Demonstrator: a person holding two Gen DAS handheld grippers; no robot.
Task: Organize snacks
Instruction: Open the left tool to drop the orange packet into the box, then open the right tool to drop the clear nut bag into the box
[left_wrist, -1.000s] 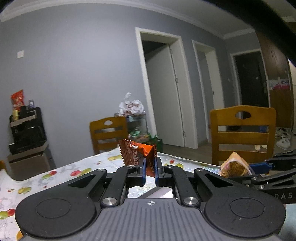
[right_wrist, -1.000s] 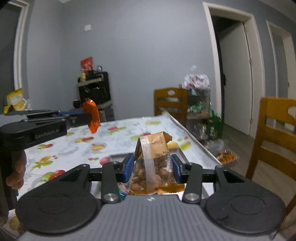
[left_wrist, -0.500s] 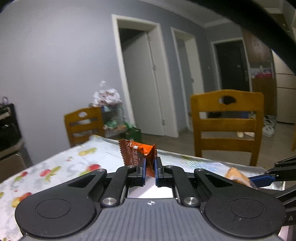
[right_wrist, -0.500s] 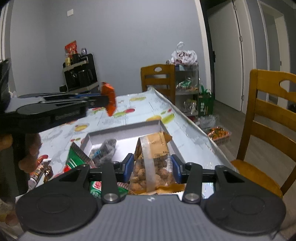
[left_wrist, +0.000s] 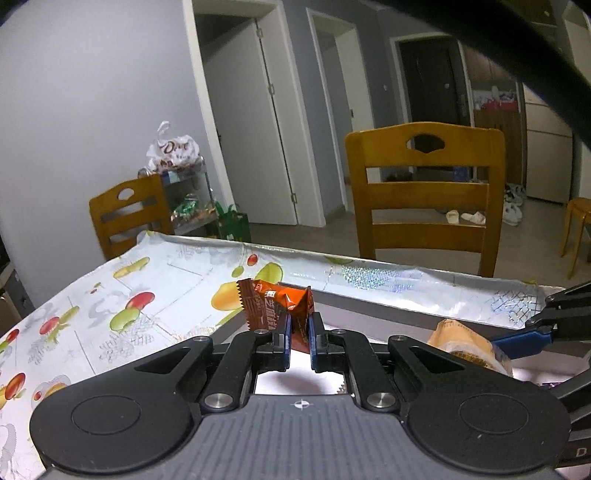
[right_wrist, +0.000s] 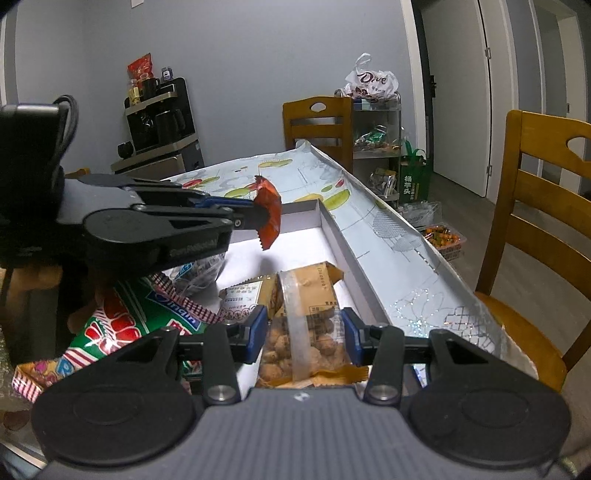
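Observation:
My left gripper (left_wrist: 299, 330) is shut on a small orange-brown candy wrapper (left_wrist: 275, 306) and holds it above the white shallow box (right_wrist: 332, 230); the wrapper also shows in the right wrist view (right_wrist: 269, 218). My right gripper (right_wrist: 304, 334) is shut on a tan bag of nut snacks (right_wrist: 306, 325), held low over the box's right part. That bag shows at the lower right of the left wrist view (left_wrist: 467, 345). Inside the box lie another tan snack pack (right_wrist: 249, 295), a clear dark pack (right_wrist: 199, 273) and a green-and-red bag (right_wrist: 122, 325).
The table has a fruit-print cloth (left_wrist: 110, 302). Wooden chairs stand at the far end (right_wrist: 317, 125) and the right side (right_wrist: 546, 206). A shelf cart with a Dove bag (right_wrist: 373, 81) and a coffee machine cabinet (right_wrist: 159, 125) stand by the wall.
Both grippers have tilted down and moved over the box. The left gripper has swung right with the wrapper; the right gripper has lowered the nut bag toward the box's contents.

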